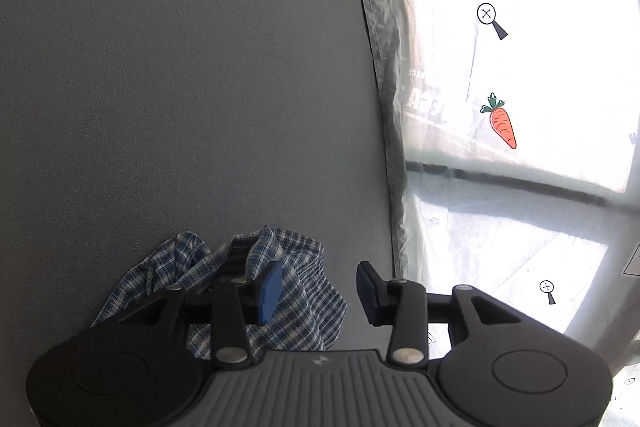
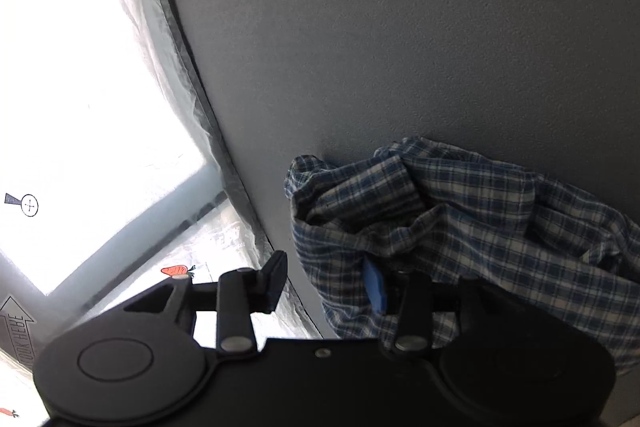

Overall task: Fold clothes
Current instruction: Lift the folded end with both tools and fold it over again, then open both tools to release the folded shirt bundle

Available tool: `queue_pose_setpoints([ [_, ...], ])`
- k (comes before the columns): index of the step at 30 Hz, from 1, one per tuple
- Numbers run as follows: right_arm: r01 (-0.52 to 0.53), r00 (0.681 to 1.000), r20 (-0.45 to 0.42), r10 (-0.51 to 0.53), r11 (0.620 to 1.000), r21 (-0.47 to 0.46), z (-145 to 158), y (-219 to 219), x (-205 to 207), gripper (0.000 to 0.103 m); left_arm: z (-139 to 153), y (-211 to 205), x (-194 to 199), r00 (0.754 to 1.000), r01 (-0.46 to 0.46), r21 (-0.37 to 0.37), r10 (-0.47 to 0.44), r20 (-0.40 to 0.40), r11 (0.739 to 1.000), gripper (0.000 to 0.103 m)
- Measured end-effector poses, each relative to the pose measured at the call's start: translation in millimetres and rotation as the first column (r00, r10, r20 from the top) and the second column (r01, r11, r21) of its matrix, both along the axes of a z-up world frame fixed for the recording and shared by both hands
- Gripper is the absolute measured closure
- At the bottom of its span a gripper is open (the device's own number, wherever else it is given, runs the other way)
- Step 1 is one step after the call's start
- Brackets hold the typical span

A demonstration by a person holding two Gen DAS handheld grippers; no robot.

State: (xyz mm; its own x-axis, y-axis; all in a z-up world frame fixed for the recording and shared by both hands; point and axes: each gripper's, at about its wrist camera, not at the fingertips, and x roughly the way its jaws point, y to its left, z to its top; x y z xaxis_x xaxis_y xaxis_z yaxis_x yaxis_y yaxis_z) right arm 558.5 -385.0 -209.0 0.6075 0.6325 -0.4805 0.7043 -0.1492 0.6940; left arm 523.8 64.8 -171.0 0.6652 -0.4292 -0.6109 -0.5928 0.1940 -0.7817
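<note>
Crumpled plaid shirt (image 2: pixel 460 227) on the grey worktop (image 1: pixel 180 87) (at 6 o'clock); left gripper (image 1: pixel 318 287) and right gripper (image 2: pixel 326 279) fingers both released.

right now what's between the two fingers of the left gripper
In the left wrist view the left gripper is open; the gap shows a fold of the plaid shirt and bare grey table past its edge. Nothing is pinched.

One crumpled plaid shirt (image 2: pixel 460 223), one grey table (image 1: pixel 180 87), two carrot stickers (image 1: pixel 503 123), two grippers (image 1: pixel 318 291).

grey table (image 1: pixel 180 67), crumpled plaid shirt (image 2: pixel 460 211), perhaps unfolded
</note>
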Motion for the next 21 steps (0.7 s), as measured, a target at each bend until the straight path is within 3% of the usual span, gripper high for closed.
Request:
queue_pose_setpoints([
  [2,-0.018,0.998,0.063,0.022,0.998,-0.066,9,-4,8,0.058,11,1,5,0.998,0.038,0.091,-0.042,0.037,0.995,0.055],
  [4,-0.050,0.989,0.127,0.072,0.984,-0.171,24,-6,14,0.056,27,-8,7,0.991,0.102,0.262,-0.120,0.053,0.960,0.052],
  [5,-0.073,0.981,0.157,0.112,0.969,-0.236,33,-6,15,0.056,36,-12,8,0.986,0.131,0.346,-0.159,0.055,0.929,0.050],
  [6,-0.099,0.969,0.186,0.162,0.946,-0.308,43,-5,16,0.056,45,-20,8,0.977,0.163,0.441,-0.207,0.052,0.883,0.049],
  [7,-0.134,0.946,0.215,0.241,0.898,-0.418,58,-2,16,0.056,55,-33,5,0.963,0.199,0.548,-0.266,0.043,0.812,0.049],
  [8,-0.172,0.906,0.231,0.354,0.808,-0.564,75,8,14,0.056,63,-47,0,0.946,0.229,0.639,-0.323,0.032,0.734,0.047],
  [10,-0.200,0.793,0.190,0.579,0.542,-0.817,106,34,6,0.055,72,-76,-14,0.907,0.273,0.774,-0.420,-0.010,0.571,0.044],
  [11,-0.183,0.738,0.150,0.658,0.410,-0.894,117,46,0,0.055,74,-89,-20,0.889,0.290,0.819,-0.455,-0.039,0.496,0.044],
  [13,-0.119,0.633,0.086,0.769,0.207,-0.971,127,70,-25,0.059,71,-114,-33,0.862,0.328,0.862,-0.497,-0.106,0.385,0.044],
  [14,-0.089,0.584,0.059,0.810,0.136,-0.987,129,80,-36,0.064,70,-124,-41,0.851,0.346,0.870,-0.508,-0.133,0.351,0.044],
  [15,-0.073,0.544,0.036,0.838,0.090,-0.993,127,88,-45,0.074,68,-130,-47,0.846,0.355,0.874,-0.512,-0.149,0.332,0.044],
  [17,-0.033,0.485,-0.031,0.874,-0.017,-0.999,125,104,-56,0.079,62,-141,-56,0.842,0.367,0.878,-0.511,-0.173,0.308,0.041],
  [19,0.009,0.447,-0.088,0.890,-0.103,-0.995,117,115,-67,0.080,52,-150,-62,0.847,0.369,0.883,-0.497,-0.190,0.292,0.038],
  [21,0.020,0.439,-0.120,0.891,-0.143,-0.989,101,123,-70,0.082,43,-155,-63,0.850,0.366,0.889,-0.486,-0.201,0.274,0.038],
])
